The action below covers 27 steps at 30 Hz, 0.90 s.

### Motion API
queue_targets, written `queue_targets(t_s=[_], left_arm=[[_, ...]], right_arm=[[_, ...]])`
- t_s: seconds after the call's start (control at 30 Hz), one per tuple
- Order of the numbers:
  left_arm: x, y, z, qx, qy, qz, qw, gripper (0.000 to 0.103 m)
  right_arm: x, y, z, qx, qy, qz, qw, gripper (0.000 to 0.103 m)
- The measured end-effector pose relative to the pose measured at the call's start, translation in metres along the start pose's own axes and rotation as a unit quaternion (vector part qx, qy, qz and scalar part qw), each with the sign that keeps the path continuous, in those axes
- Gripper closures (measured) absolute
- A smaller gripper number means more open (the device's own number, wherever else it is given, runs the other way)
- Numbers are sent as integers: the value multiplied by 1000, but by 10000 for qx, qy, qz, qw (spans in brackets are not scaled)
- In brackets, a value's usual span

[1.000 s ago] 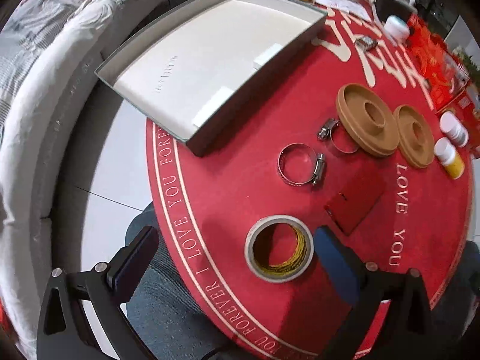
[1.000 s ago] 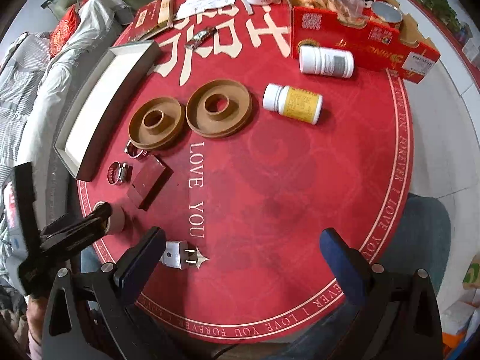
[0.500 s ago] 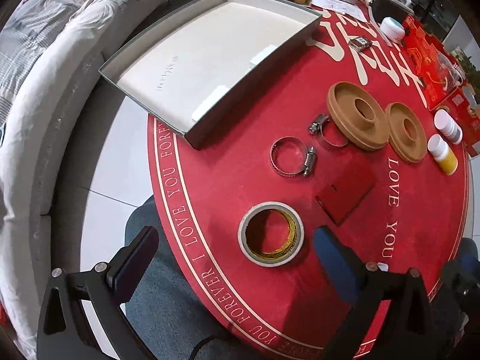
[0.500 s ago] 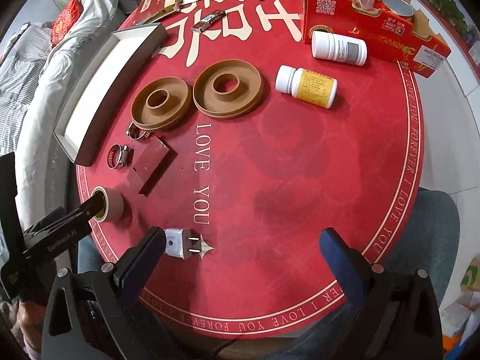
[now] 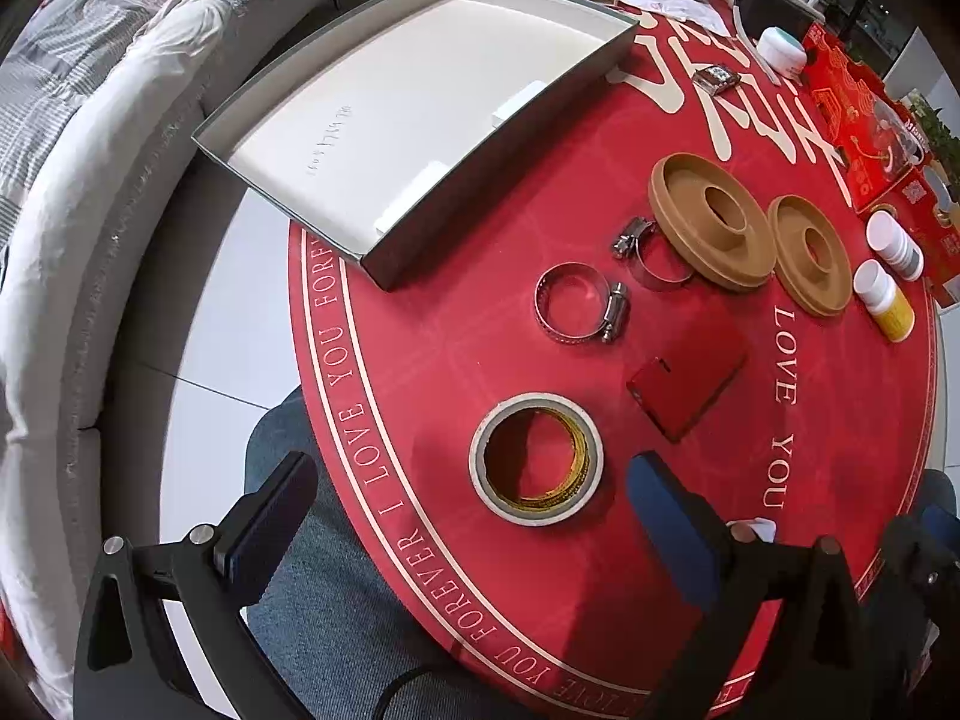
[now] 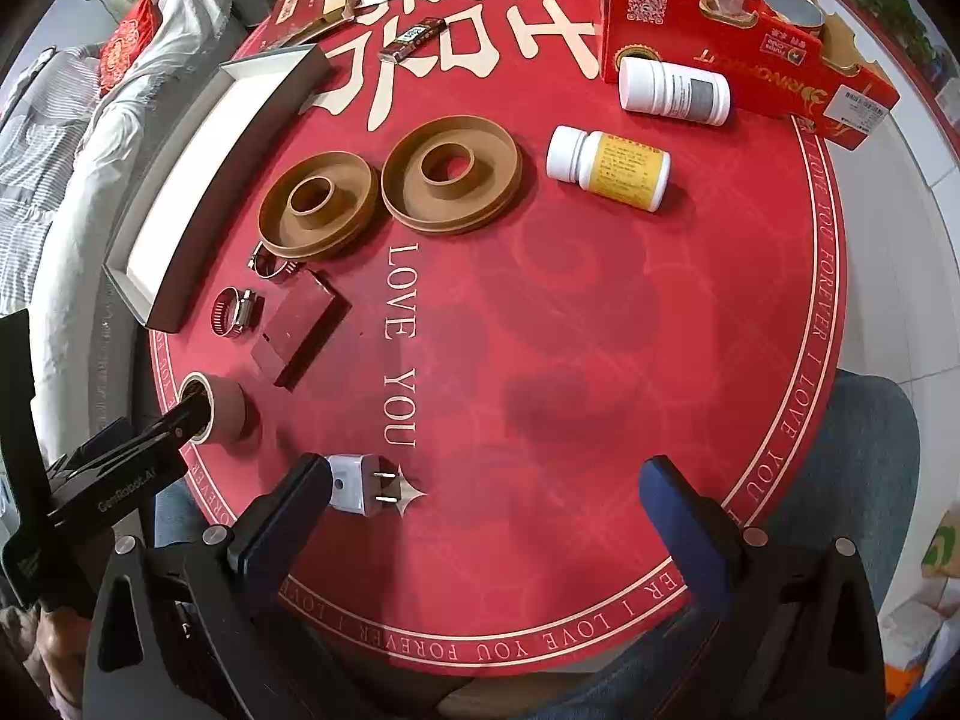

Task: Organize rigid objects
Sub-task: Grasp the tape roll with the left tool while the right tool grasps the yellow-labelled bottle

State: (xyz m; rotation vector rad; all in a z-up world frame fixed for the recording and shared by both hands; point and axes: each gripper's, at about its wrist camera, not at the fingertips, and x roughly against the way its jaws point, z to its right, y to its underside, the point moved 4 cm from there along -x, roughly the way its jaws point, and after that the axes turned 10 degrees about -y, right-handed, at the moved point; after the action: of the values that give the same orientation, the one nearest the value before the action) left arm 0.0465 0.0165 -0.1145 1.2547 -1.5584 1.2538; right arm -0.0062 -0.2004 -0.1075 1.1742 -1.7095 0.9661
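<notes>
A tape roll [image 5: 536, 458] lies flat on the red round table, just ahead of my open, empty left gripper [image 5: 468, 516]; it also shows in the right wrist view [image 6: 216, 408]. Beyond it lie a red flat box [image 5: 687, 378], two metal hose clamps [image 5: 579, 303] [image 5: 645, 252] and two brown discs [image 5: 711, 219] [image 5: 810, 252]. A grey tray with a white floor [image 5: 420, 102] hangs over the table's left edge. My right gripper [image 6: 486, 516] is open and empty above the table's near edge, with a white plug [image 6: 360, 483] by its left finger.
Two pill bottles [image 6: 609, 168] [image 6: 675, 90] lie at the right. A red carton [image 6: 744, 48] and assorted clutter stand at the back. A white sofa [image 5: 72, 192] is left of the table. My legs in jeans [image 5: 336, 618] are under the near edge.
My left gripper has pulled back slightly, so the tape roll sits farther ahead of its fingers. My right gripper has moved forward and left toward the white plug.
</notes>
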Motion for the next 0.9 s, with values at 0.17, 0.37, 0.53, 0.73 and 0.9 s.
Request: queue_targets(t_s=[0.17, 0.37, 0.53, 0.73, 0.9], left_arm=[[-1, 1, 0, -24, -1, -16, 10000, 0], [-2, 1, 0, -24, 7, -16, 10000, 0], [0, 3, -1, -33, 17, -1, 10000, 0], [2, 4, 0, -71, 20, 0, 10000, 0], [2, 4, 0, -81, 17, -4, 10000, 0]], right_arm=[[-1, 1, 1, -27, -2, -23, 10000, 0], [-1, 1, 0, -28, 8, -34, 10000, 0], [-1, 1, 0, -28, 7, -33, 10000, 0], [-2, 1, 1, -28, 21, -46, 10000, 0], [2, -7, 9, -83, 157, 38, 9998, 0]])
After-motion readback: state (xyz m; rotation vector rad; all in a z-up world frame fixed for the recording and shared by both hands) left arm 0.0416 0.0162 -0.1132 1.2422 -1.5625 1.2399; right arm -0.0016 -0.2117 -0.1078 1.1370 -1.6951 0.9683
